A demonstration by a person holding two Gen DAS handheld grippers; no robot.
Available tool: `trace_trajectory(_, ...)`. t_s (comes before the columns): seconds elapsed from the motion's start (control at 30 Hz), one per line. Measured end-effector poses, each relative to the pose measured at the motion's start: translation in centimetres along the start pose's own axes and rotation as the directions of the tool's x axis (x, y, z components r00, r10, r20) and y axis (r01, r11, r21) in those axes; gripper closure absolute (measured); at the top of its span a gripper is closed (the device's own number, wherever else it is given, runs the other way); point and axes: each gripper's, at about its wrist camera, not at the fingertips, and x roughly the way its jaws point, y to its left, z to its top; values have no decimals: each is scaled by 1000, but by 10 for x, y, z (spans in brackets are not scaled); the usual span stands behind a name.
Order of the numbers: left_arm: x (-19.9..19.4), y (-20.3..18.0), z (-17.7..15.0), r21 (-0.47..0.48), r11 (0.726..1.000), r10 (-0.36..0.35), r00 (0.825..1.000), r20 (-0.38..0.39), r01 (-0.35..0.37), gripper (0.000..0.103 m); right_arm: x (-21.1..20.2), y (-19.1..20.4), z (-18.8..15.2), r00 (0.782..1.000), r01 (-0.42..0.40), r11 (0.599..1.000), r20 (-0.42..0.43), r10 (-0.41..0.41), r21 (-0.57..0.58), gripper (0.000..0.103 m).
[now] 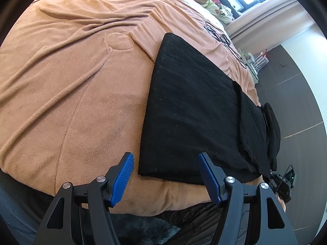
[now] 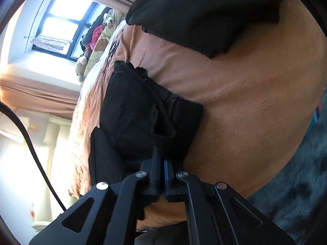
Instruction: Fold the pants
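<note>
No brand, label or legible writing in either view; black line markings on the orange blanket (image 1: 71, 77) at upper right of the left wrist view are too small to read. Black pants (image 1: 190, 110) lie flat on the blanket, filling the centre and right of that view, one corner low at centre frame. Left gripper (image 1: 166, 177) sits at the bottom with its blue-padded jaws spread apart, nothing pinched; the near hem of the pants lies just beyond and between the fingertips, the right-hand pad overlapping the cloth's edge in the picture, contact not clear. In the right wrist view, the right gripper (image 2: 163, 163) at lower centre has its jaws pressed together on a bunched edge of the pants (image 2: 143, 110), the fabric lifted and crumpled just above the tips. A second dark folded mass fills the upper right there. Window (image 2: 59, 24) at upper left.
</note>
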Motion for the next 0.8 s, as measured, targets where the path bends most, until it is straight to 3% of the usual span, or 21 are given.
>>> trace_trajectory(0.1,0,3,1,-9,1000,-1,1000,4,1,36,-17,15,1,999,40,997,33,-38,-68,80)
trace_trajectory(0.17,0,3,2,-11,1000,-9,1000,9,9,36,-30,33,-5,998,35,990,54,-28,-135,60)
trace_trajectory(0.23,0,2,1,-7,1000,-17,1000,12,17,36,-40,47,-12,996,56,976,78,-40,-212,54)
trace_trajectory(0.4,1,4,1,-13,999,-32,999,16,32,37,-31,93,-41,998,55,917,46,-40,-395,54)
trace_trajectory(0.47,2,7,3,-32,999,-42,999,15,42,51,-21,108,-50,999,48,890,22,-43,-453,54)
trace_trajectory(0.53,3,11,4,-54,997,-48,999,13,48,54,-12,121,-55,999,40,868,6,-42,-495,54)
trace_trajectory(0.8,8,19,5,-91,996,-20,999,26,22,55,22,166,-68,994,34,784,-61,-91,-620,54)
